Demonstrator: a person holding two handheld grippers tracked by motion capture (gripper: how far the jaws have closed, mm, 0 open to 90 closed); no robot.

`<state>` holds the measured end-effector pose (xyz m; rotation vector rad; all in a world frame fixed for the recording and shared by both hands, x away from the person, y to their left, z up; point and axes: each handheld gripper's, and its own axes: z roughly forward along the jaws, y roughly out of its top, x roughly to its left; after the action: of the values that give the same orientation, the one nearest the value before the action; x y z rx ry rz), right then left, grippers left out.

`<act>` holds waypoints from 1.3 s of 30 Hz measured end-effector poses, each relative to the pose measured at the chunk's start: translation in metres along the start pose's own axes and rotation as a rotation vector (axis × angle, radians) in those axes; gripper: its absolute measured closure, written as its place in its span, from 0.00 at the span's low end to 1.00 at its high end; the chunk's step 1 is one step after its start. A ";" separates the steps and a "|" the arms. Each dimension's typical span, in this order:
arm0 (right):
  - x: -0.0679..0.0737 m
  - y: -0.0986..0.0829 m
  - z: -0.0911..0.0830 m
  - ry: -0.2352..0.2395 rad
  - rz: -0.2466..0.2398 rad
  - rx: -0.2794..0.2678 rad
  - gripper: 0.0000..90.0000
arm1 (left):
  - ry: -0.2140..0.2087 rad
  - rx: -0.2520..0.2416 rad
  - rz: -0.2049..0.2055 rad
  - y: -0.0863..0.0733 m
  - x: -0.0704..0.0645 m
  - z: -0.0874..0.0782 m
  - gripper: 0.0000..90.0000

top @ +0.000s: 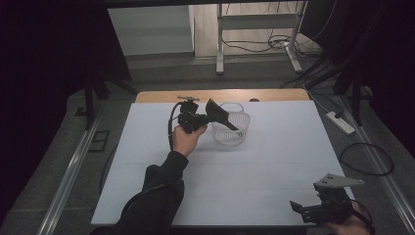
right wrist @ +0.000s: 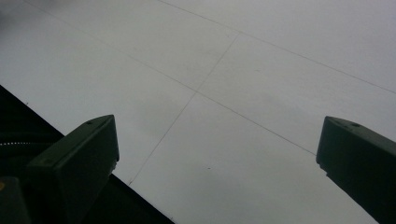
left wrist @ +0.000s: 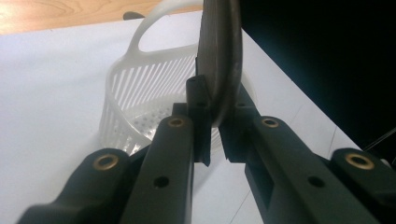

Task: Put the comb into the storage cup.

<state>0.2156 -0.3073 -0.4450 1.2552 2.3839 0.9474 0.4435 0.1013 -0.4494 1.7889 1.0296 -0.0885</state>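
Shoe [top: 217, 113] gripped in my left fingers [left wrist: 201, 126] over basket [top: 234, 133]; lower before releasing. Right fingers [right wrist: 77, 154] open.

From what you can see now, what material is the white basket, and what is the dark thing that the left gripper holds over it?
The white basket looks like moulded plastic with a matt finish: thin even slats, a perforated floor and a cut-out handle. The dark thing, clamped in the left gripper, looks like hard plastic or perhaps coated metal: a thin curved blade with a soft sheen along its edge. I cannot tell which.
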 end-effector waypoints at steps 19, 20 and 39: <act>0.000 0.000 0.001 0.001 -0.001 0.011 0.00 | -0.009 -0.009 -0.030 -0.012 0.012 0.003 0.91; 0.000 0.000 0.001 0.001 0.000 0.011 0.00 | -0.004 -0.008 -0.026 -0.011 0.012 0.003 0.91; -0.001 0.000 0.002 0.000 0.004 0.019 0.00 | 0.132 0.033 0.139 -0.012 0.001 0.006 0.67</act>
<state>0.2171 -0.3069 -0.4459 1.2673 2.3964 0.9276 0.4386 0.0982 -0.4616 1.9116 0.9973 0.1004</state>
